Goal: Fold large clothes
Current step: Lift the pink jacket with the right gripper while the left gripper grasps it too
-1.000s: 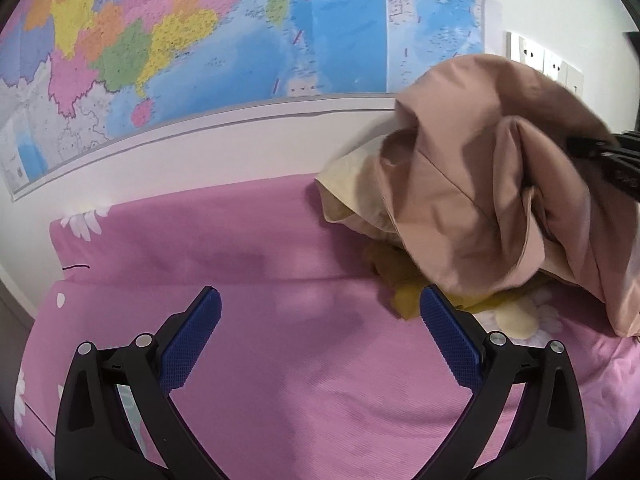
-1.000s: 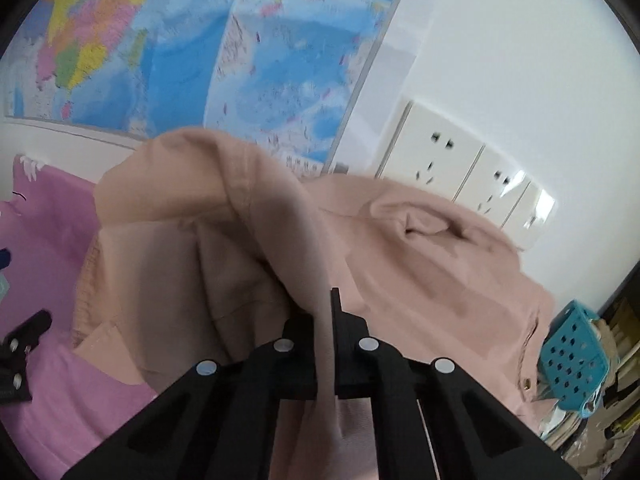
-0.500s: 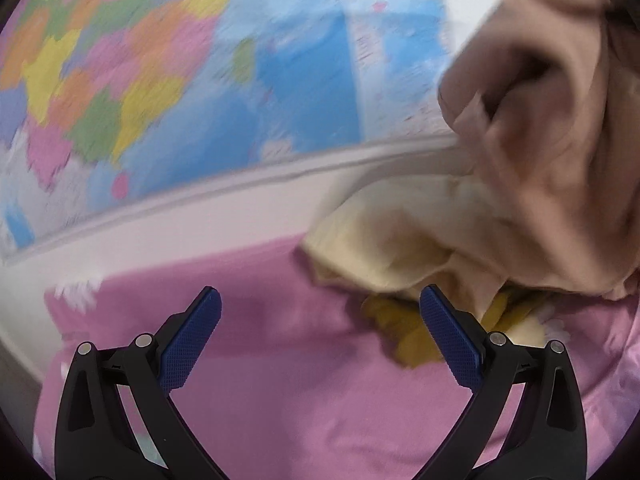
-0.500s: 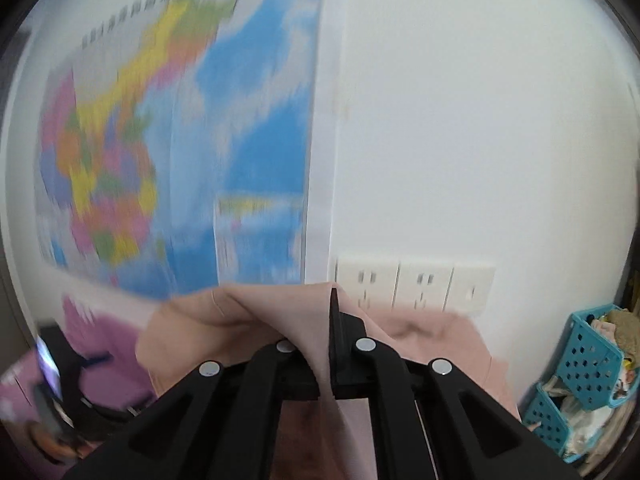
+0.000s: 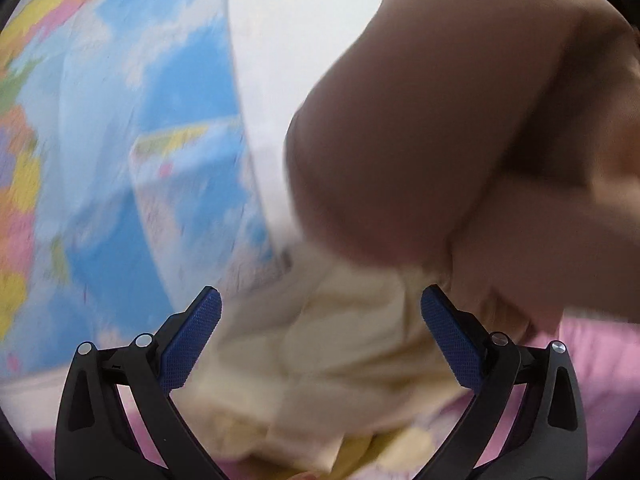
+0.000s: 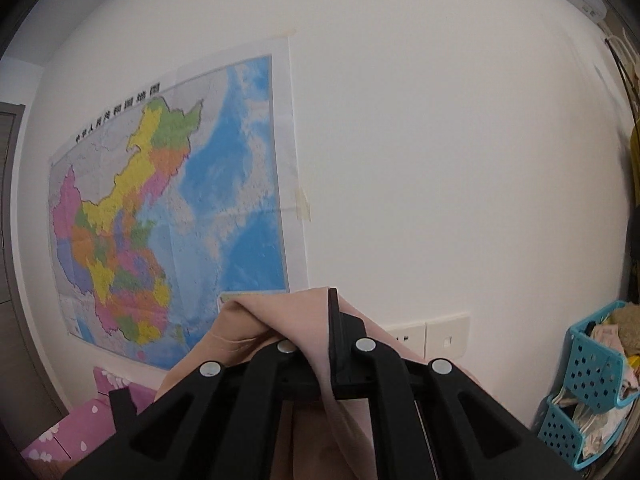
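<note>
A bed covered in a pink sheet with a white flower print (image 5: 600, 364) fills the bottom of the left wrist view, its fabric showing at the lower right and in a strip at the lower left. A crumpled cream-yellow cloth (image 5: 340, 344), blurred, lies directly on the sheet at the centre, with a deeper yellow patch (image 5: 360, 450) beneath its lower edge; whether that patch is a separate item cannot be told. In the right wrist view, a corner of the same pink bed (image 6: 84, 420) appears at the lower left, set against the white wall (image 6: 440, 160), its white blossoms visible on the fabric.
</note>
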{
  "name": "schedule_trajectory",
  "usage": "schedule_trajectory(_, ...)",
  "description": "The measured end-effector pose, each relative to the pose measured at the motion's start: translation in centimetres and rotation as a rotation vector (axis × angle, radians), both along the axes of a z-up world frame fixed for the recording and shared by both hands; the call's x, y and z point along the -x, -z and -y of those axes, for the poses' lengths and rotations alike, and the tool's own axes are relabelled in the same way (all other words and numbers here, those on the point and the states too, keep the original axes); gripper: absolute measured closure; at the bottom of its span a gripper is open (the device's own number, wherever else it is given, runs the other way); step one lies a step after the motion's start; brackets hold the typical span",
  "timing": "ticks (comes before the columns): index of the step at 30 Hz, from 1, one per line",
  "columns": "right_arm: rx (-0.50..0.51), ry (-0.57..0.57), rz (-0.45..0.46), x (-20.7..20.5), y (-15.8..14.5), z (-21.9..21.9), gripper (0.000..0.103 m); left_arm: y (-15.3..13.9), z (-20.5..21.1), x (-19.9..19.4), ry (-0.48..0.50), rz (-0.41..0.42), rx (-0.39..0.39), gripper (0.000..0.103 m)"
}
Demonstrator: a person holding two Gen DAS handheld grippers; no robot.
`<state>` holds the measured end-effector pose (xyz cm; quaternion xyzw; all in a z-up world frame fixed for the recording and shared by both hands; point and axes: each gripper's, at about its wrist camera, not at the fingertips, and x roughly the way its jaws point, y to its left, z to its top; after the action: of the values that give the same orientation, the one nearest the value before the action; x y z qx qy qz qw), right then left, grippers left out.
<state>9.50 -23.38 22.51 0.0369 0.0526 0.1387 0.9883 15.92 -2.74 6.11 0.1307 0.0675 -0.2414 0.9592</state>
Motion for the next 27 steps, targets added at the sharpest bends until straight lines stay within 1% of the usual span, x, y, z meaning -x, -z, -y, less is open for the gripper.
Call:
schedule_trajectory(2, -0.025, -0.026, 0.013, 0.7, -0.8, 0.6, 0.101, -1.7, 0.1, -0.6, 0.01, 0.018, 0.048, 0.005)
schedule_trajectory(3, -0.029, -0.022, 0.021, 1.1, -1.2, 0.7, 0.101, -2.9, 0.0, -0.8, 0.042, 0.039, 0.078, 0.005)
schedule_trajectory(4, -0.026, -0.029, 0.032, 1.5, -1.7, 0.8, 0.101, -3.7, 0.0, -0.7, 0.052, 0.058, 0.087, 0.005)
schedule_trajectory(6, -0.039, -0.037, 0.047, 2.1, -2.5, 1.1, 0.101, -5.2, 0.4, -0.2, 0.119, 0.102, 0.096, 0.015)
schedule_trajectory(7, -0.035, -0.047, 0.055, 2.6, -3.1, 1.1, 0.101, -5.9, 1.0, 0.3, 0.126, 0.142, 0.075, 0.039)
schedule_trajectory(8, -0.029, -0.045, 0.064, 3.1, -3.5, 1.1, 0.101, -6.5, 1.6, 0.8, 0.146, 0.166, 0.053, 0.08)
schedule_trajectory(9, -0.022, -0.044, 0.07, 3.5, -3.9, 1.0, 0.101, -7.2, 2.3, 1.3, 0.174, 0.167, 0.031, 0.083)
schedule_trajectory(10, -0.013, -0.043, 0.075, 4.1, -4.4, 0.9, 0.101, -7.8, 2.6, 2.0, 0.187, 0.181, 0.03, 0.085)
schedule_trajectory(11, -0.018, -0.046, 0.077, 4.5, -4.8, 0.9, 0.101, -8.4, 2.6, 2.9, 0.212, 0.21, 0.043, 0.087)
schedule_trajectory(12, -0.025, -0.06, 0.08, 5.0, -5.4, 1.0, 0.101, -9.2, 2.6, 4.0, 0.216, 0.238, 0.056, 0.088)
schedule_trajectory(15, -0.027, -0.066, 0.118, 7.6, -7.2, 0.9, 0.101, -11.2, 1.7, 6.6, 0.228, 0.276, 0.099, 0.09)
schedule_trajectory(16, -0.022, -0.068, 0.131, 8.7, -7.9, 0.7, 0.101, -12.3, 1.2, 7.9, 0.229, 0.301, 0.117, 0.091)
schedule_trajectory(18, -0.017, -0.101, 0.149, 11.2, -9.7, 0.1, 0.101, -14.4, 0.3, 10.1, 0.209, 0.33, 0.14, 0.091)
schedule_trajectory(20, -0.009, -0.133, 0.168, 13.5, -11.4, -0.6, 0.101, -16.6, -1.0, 12.4, 0.191, 0.341, 0.173, 0.091)
schedule_trajectory(22, -0.004, -0.175, 0.183, 15.5, -12.8, -1.4, 0.101, -18.8, -2.8, 15.3, 0.175, 0.358, 0.2, 0.091)
schedule_trajectory(24, -0.013, -0.253, 0.186, 17.6, -14.2, -2.2, 0.101, -20.0, -4.9, 18.6, 0.139, 0.388, 0.204, 0.091)
schedule_trajectory(25, -0.024, -0.303, 0.182, 18.6, -14.9, -2.7, 0.101, -21.0, -5.9, 21.1, 0.118, 0.413, 0.196, 0.091)
schedule_trajectory(26, -0.03, -0.338, 0.176, 19.1, -15.2, -3.2, 0.101, -20.9, -7.1, 22.1, 0.103, 0.425, 0.187, 0.091)
schedule_trajectory(27, -0.038, -0.376, 0.163, 19.5, -15.6, -3.6, 0.101, -21.4, -7.8, 23.4, 0.086, 0.438, 0.174, 0.09)
